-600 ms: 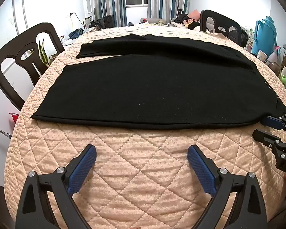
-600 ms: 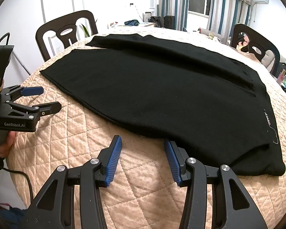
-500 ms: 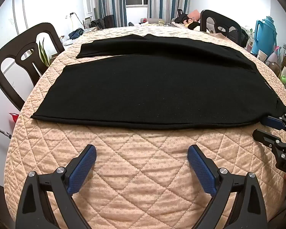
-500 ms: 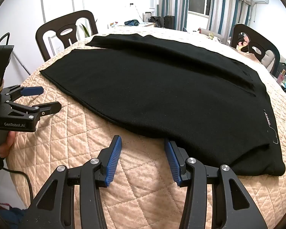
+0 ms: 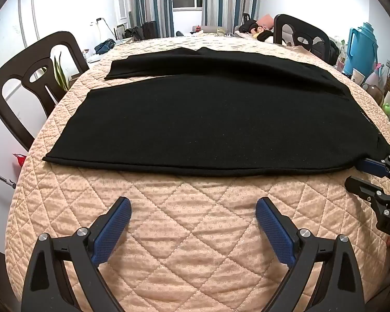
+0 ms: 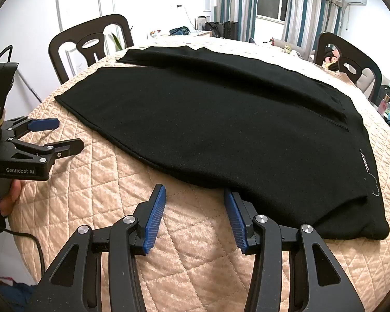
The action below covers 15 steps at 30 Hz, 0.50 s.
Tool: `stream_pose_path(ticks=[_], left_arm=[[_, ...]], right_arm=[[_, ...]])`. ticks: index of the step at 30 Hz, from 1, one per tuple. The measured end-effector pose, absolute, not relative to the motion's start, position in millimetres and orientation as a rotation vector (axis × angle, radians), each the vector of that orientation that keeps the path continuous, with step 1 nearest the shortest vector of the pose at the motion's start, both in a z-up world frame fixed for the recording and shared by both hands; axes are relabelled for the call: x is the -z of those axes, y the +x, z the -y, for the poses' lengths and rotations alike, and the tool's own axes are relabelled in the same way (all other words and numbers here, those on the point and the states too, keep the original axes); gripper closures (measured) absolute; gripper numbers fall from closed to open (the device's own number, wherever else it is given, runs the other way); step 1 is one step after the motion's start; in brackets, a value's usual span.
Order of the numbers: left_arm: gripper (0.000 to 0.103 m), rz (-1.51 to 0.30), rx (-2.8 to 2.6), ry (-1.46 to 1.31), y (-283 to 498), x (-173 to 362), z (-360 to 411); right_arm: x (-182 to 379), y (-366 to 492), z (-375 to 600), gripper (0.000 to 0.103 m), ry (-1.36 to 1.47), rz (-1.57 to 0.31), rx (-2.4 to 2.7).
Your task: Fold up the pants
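Black pants (image 5: 215,119) lie flat across the quilted peach table cover (image 5: 195,221), legs to the left, waist to the right; they also show in the right wrist view (image 6: 234,130). My left gripper (image 5: 192,208) is open and empty over bare cover, short of the near hem. My right gripper (image 6: 193,195) is open at the pants' near edge close to the waist, its right fingertip tucked at the hem; it also shows in the left wrist view (image 5: 364,174). The left gripper shows open in the right wrist view (image 6: 62,136).
Dark chairs stand at the left (image 5: 28,78) and at the far right (image 5: 301,33). A teal jug (image 5: 361,49) and small items crowd the right side beyond the table. The table's near edge drops off close behind both grippers.
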<state>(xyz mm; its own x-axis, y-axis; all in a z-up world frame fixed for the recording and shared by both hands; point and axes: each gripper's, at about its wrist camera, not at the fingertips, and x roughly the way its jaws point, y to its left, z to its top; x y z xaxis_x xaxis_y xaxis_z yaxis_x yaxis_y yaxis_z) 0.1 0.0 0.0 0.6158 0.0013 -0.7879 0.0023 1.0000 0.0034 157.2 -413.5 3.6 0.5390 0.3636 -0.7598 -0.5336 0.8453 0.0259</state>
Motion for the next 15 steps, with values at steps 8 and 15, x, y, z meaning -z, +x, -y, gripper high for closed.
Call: stream_pose_path(ticks=[8, 15], left_arm=[[0.004, -0.907, 0.001, 0.004, 0.3, -0.1, -0.1], [0.004, -0.906, 0.001, 0.004, 0.3, -0.1, -0.2]], right_arm=[[-3.7, 156.7, 412.9, 0.055, -0.223, -0.846, -0.537], [-3.7, 156.8, 413.5, 0.055, -0.220, -0.846, -0.538]])
